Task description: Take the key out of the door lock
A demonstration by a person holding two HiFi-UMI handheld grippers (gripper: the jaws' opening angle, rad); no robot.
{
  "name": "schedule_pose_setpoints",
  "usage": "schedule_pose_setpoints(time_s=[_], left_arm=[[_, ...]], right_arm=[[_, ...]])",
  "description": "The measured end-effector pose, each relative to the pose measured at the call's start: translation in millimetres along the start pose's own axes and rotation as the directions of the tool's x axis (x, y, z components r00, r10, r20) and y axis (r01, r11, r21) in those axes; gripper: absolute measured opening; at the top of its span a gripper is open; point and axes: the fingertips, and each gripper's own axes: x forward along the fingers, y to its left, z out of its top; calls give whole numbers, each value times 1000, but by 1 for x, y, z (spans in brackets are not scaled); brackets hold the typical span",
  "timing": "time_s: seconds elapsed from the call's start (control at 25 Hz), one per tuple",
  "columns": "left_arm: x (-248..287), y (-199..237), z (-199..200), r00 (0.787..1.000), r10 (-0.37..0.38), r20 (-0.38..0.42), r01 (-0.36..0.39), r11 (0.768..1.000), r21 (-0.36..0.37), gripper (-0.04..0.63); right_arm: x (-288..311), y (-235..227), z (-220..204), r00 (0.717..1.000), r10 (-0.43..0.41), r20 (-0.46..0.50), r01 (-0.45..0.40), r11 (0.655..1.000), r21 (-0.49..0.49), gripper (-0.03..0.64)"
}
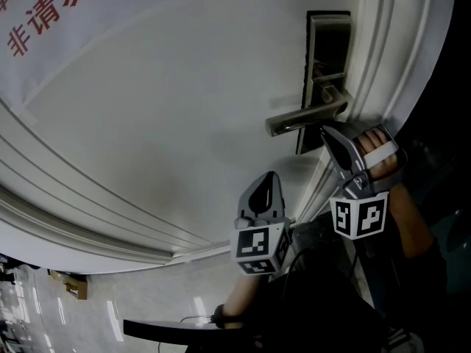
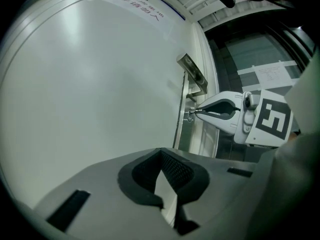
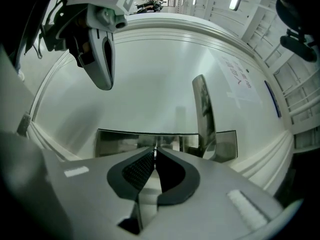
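A white door (image 1: 184,123) bears a dark metal lock plate (image 1: 327,57) with a silver lever handle (image 1: 305,116). My right gripper (image 1: 324,129) reaches level to the plate just below the handle. Its jaws are pressed together on the thin metal key (image 2: 190,115), which sits in the lock. In the right gripper view the key (image 3: 155,148) shows only as a bright sliver between the pads, in front of the plate (image 3: 125,140) and beside the handle (image 3: 204,114). My left gripper (image 1: 270,176) hangs back from the door, lower and to the left, shut with nothing in it.
A white notice with red characters (image 1: 59,13) is stuck to the door at the upper left. Ribbed door-frame moulding (image 1: 390,57) runs close beside the lock. Dark glass with a paper sheet (image 2: 270,74) lies beyond the door's edge. Glossy floor tiles (image 1: 44,315) show below.
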Motion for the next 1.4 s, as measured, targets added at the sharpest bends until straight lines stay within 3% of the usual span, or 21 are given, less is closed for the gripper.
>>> schedule_pose_setpoints(time_s=[1.4], left_arm=[[-3,-4,-1,1000,-17,-14,17,1000,4,0]], right_arm=[[-3,1,0,1000,-13,-7,13,1000,-1,11]])
